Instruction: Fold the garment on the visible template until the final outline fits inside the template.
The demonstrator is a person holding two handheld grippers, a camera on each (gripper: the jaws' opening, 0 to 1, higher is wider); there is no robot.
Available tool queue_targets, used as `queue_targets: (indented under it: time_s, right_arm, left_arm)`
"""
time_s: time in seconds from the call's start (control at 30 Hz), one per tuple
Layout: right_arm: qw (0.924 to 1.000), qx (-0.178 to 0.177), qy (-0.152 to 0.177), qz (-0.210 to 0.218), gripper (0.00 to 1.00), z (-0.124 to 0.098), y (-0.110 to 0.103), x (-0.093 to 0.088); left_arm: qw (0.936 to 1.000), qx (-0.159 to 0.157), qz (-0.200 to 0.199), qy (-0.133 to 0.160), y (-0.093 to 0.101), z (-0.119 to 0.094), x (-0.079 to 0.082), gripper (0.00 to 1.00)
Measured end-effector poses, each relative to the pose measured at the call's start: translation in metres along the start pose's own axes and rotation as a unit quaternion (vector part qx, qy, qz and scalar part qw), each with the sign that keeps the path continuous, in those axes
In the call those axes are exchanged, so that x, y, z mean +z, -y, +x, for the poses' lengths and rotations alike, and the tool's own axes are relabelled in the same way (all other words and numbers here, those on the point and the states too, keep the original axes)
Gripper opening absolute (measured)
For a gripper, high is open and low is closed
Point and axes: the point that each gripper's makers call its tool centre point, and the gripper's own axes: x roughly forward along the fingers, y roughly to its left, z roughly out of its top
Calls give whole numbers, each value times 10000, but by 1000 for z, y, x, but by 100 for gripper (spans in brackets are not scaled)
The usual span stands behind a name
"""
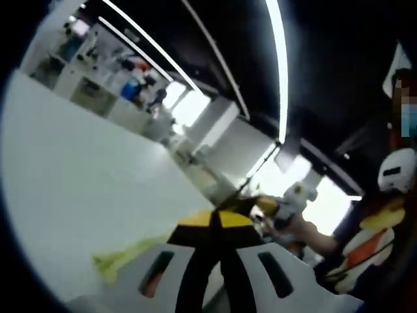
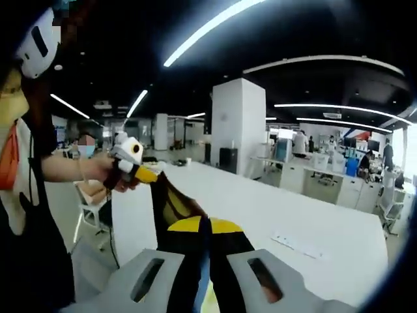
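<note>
A black garment with yellow patches (image 2: 176, 208) hangs stretched in the air between both grippers, above the white table (image 2: 287, 208). In the right gripper view my right gripper (image 2: 205, 244) is shut on one end of it. The cloth runs up and left to my left gripper (image 2: 130, 160), held by a hand. In the left gripper view my left gripper (image 1: 218, 241) is shut on the black and yellow garment (image 1: 218, 218). Beyond it the right gripper (image 1: 296, 195) holds the far end. A yellow-green strip (image 1: 114, 261) lies on the table (image 1: 78, 182) by the left jaw; I cannot tell what it is.
A person (image 2: 19, 195) in a black, white and orange top stands close at the table's edge. A small flat white item (image 2: 293, 244) lies on the table to the right. A chair (image 2: 88, 202), a white pillar (image 2: 238, 124) and office desks stand further off.
</note>
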Motion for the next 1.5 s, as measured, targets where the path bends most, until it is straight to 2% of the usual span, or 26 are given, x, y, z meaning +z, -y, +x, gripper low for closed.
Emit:
queue_targets:
  time_s: [0.17, 0.27, 0.47, 0.57, 0.63, 0.73, 0.83, 0.87, 0.9, 0.97, 1.13, 1.17, 1.27, 1.3, 1.5]
  right_arm:
    - [9996, 39, 272, -108, 3, -16, -13, 30]
    - [9987, 160, 448, -182, 3, -26, -24, 48]
    - [9968, 354, 636, -318, 2, -37, -38, 72]
    - [9945, 517, 865, -280, 2, -43, -47, 91]
    - [9916, 751, 1041, -157, 2, -48, -57, 103]
    - [9912, 761, 1074, -108, 2, -51, -55, 104]
    - [9941, 656, 861, -65, 2, -45, -42, 86]
    - [9954, 614, 731, -46, 2, -40, -36, 75]
    - [9960, 625, 642, 11, 2, -37, -33, 67]
    - [9967, 588, 561, 59, 2, -29, -24, 52]
    - [9984, 481, 170, 227, 2, -12, -3, 10]
    - [9985, 480, 101, 249, 2, -9, 3, 0]
    - [9983, 458, -94, 342, 2, 0, 13, -22]
    - [9983, 447, -125, 348, 2, 3, 16, -27]
    - [9971, 401, -421, 486, 2, 23, 42, -63]
  left_arm:
    - [9994, -254, 186, 174, 34, -8, 13, 0]
    - [9984, -129, 517, 184, 42, -15, 19, 0]
    - [9975, -285, 602, 251, 65, -27, 28, 0]
    - [9968, -422, 631, 247, 82, -32, 33, 0]
    - [9958, -520, 700, 271, 95, -35, 37, 0]
    - [9953, -570, 749, 219, 103, -38, 39, 0]
    - [9954, -535, 793, 103, 93, -31, 31, 0]
    - [9972, -435, 609, 33, 83, -26, 24, 0]
    - [9974, -428, 587, 16, 77, -23, 21, 0]
    - [9989, -294, 365, -22, 58, -17, 13, 0]
    - [9997, -151, 97, -159, 21, -5, -5, 0]
    - [9998, -51, 11, -187, 9, -3, -10, 0]
    - [9997, 5, -172, -189, -11, 3, -16, 0]
    - [9994, 108, -298, -167, -23, 7, -18, 0]
    - [9979, 314, -498, -274, -60, 28, -28, 0]
